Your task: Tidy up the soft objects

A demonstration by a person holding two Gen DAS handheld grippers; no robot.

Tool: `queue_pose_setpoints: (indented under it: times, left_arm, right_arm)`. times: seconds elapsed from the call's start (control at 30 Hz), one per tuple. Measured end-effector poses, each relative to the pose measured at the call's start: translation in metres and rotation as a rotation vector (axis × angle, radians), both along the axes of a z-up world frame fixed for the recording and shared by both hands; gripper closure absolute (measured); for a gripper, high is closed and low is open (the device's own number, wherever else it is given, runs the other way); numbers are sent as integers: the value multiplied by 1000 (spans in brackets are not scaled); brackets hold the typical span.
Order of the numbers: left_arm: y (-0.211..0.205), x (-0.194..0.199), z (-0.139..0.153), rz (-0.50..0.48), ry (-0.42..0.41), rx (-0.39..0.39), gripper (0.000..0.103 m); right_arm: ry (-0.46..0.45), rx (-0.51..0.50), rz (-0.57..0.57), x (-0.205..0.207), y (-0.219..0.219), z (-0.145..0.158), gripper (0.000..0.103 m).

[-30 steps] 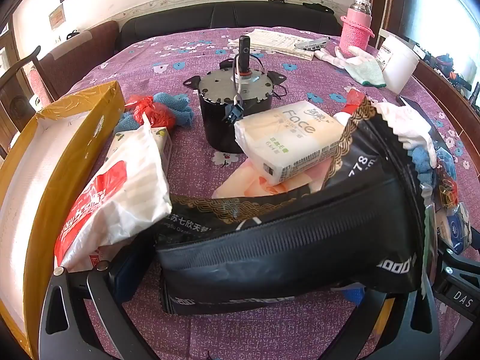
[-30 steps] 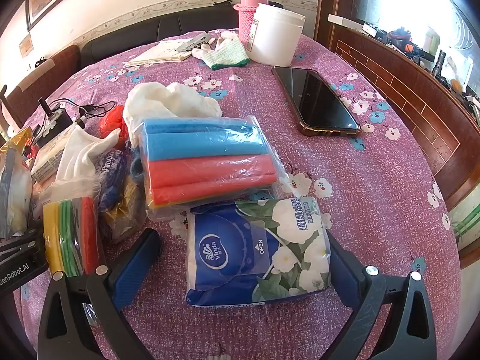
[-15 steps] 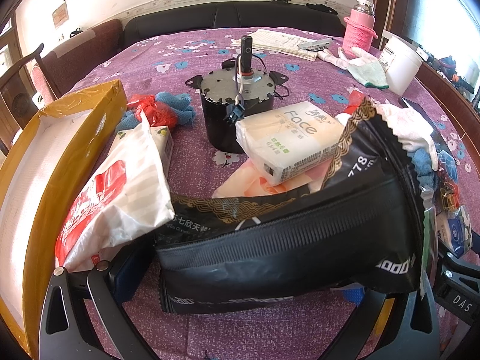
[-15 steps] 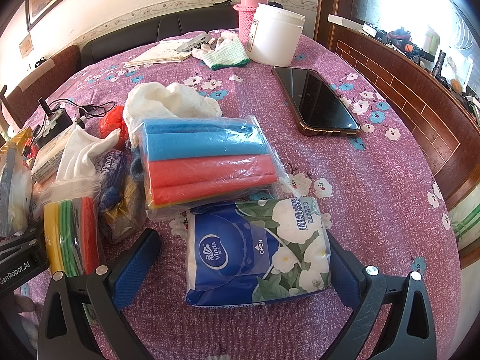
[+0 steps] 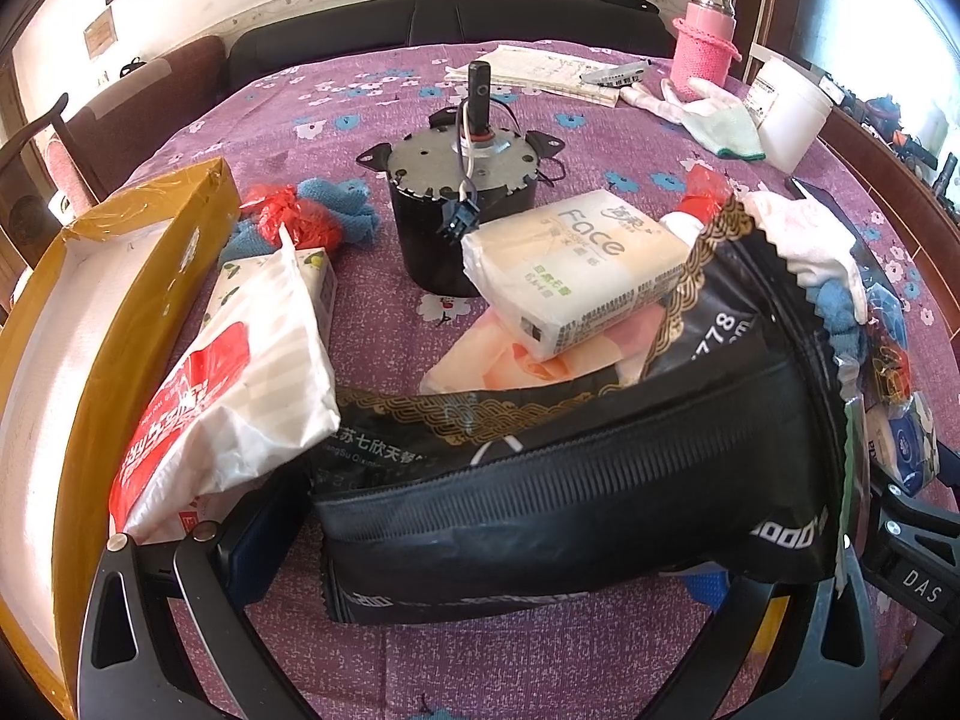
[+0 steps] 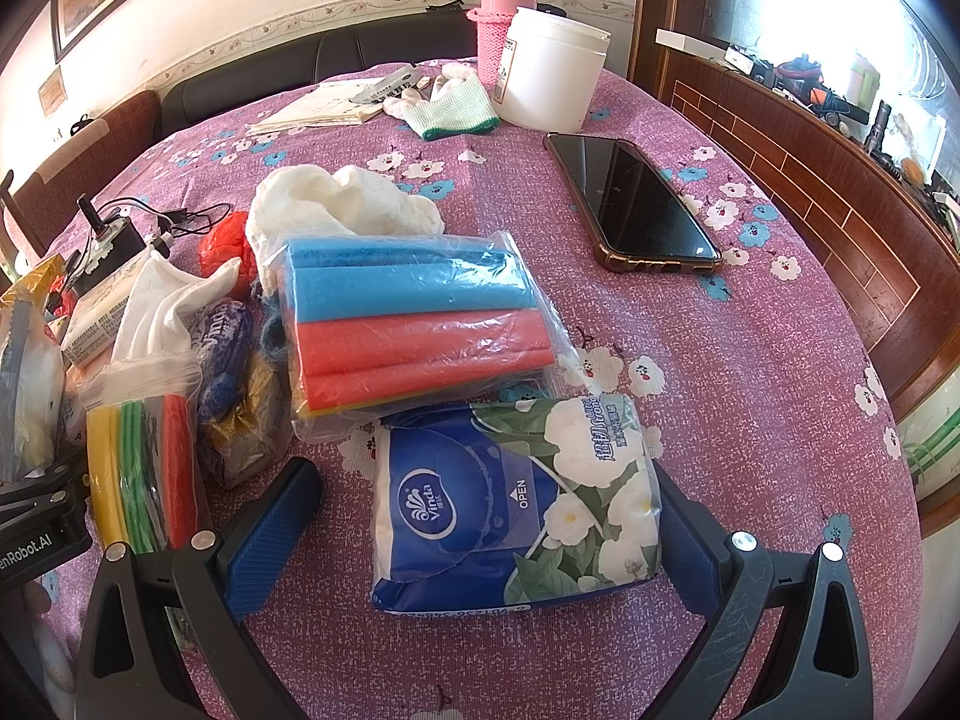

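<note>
Between spread right gripper (image 6: pixel 480 516) fingers—blue tissue pack (image 6: pixel 516 498)—level, low over table.

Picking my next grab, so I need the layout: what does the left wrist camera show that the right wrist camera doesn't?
Left wrist only: the black snack bag between the left gripper's fingers, the yellow cardboard box, and the red-and-white tissue pack.

Right wrist only: the Vinda tissue pack between the open right gripper's fingers, bagged foam tubes, and a phone.

Both: pink bottle, white jar, black motor.
</note>
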State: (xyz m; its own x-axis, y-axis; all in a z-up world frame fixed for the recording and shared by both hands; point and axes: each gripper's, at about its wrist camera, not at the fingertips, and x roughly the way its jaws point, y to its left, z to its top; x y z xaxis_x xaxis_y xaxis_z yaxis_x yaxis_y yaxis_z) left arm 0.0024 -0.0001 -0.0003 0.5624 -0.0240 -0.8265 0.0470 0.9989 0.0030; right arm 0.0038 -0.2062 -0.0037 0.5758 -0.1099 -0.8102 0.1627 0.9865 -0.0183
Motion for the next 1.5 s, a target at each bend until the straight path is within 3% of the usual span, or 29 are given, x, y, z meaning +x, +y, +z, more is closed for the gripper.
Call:
queue_pose_setpoints:
  times: [0.87,1.03,1.33,1.5]
  left_arm:
    - [0,-3,1,-8,-3,-3,0]
    - [1,-4,1,-21,-2,-3,0]
    - [-2,-6,2,-11,-12,23,0]
    - [-2,-7,3,-59,10,2,0]
  right_arm:
    - [11,8,8,6,-2,-1,1]
    - [62,18,-94,3,3,0,1]
    - [44,13,-101,1,4,-1,1]
    - [48,12,-101,1,3,0,1]
